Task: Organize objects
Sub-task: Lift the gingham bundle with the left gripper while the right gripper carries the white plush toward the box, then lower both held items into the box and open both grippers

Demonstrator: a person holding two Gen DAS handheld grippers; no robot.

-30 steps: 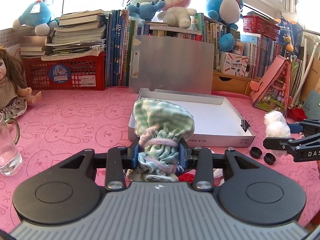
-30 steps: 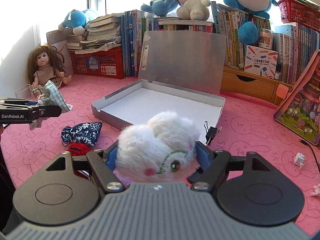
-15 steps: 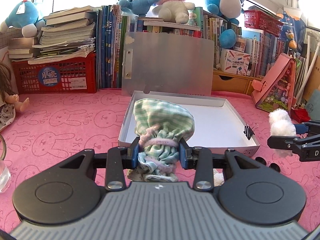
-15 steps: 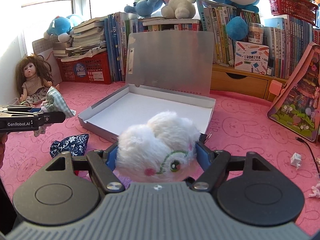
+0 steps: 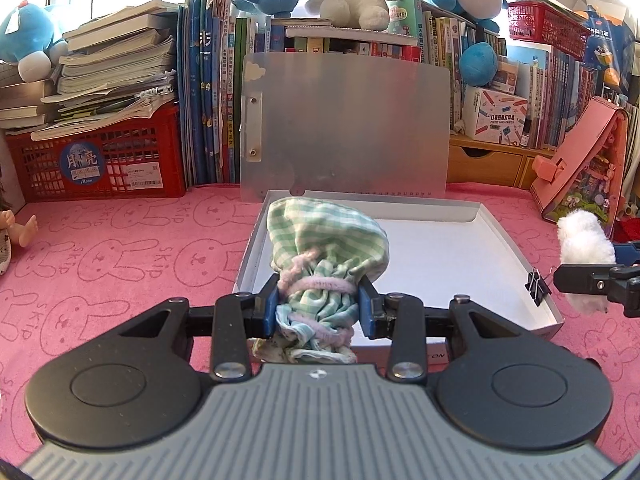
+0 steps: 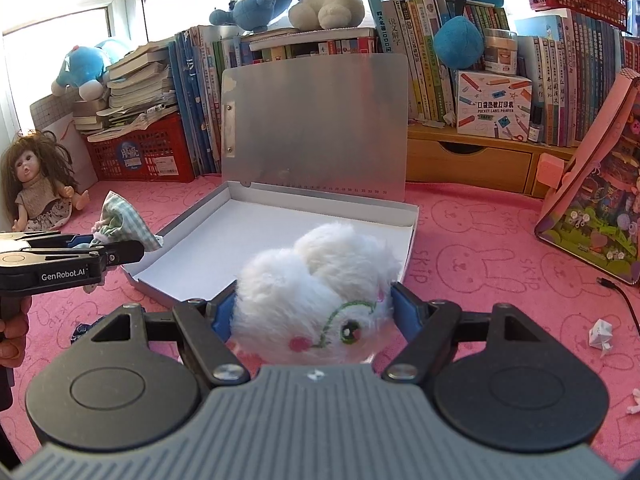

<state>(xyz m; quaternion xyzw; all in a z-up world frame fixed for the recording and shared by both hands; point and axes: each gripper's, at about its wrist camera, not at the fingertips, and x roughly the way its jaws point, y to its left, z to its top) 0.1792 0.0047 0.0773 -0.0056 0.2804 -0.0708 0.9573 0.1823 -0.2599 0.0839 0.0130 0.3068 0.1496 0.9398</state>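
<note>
My left gripper [image 5: 318, 308] is shut on the neck of a green checked drawstring pouch [image 5: 328, 240], held over the near left edge of the open silver box [image 5: 516, 248]. The pouch also shows in the right wrist view [image 6: 120, 220], at the box's left rim. My right gripper [image 6: 312, 312] is shut on a white fluffy plush [image 6: 316, 300] with a stitched green eye, held over the box's near right corner [image 6: 412, 216]. The plush also shows in the left wrist view [image 5: 584, 244]. The box's white floor is bare and its lid stands upright behind.
A black binder clip [image 5: 538, 286] is on the box's right rim. A doll [image 6: 36, 184] sits at the far left. A red crate [image 5: 96, 160], books and plush toys line the back. A pink playhouse [image 6: 600, 208] stands at the right. Crumpled paper [image 6: 600, 332] lies on the pink mat.
Both grippers have moved forward toward the box with their loads. The pouch now hangs over the box's left rim and the plush over its near right corner.
</note>
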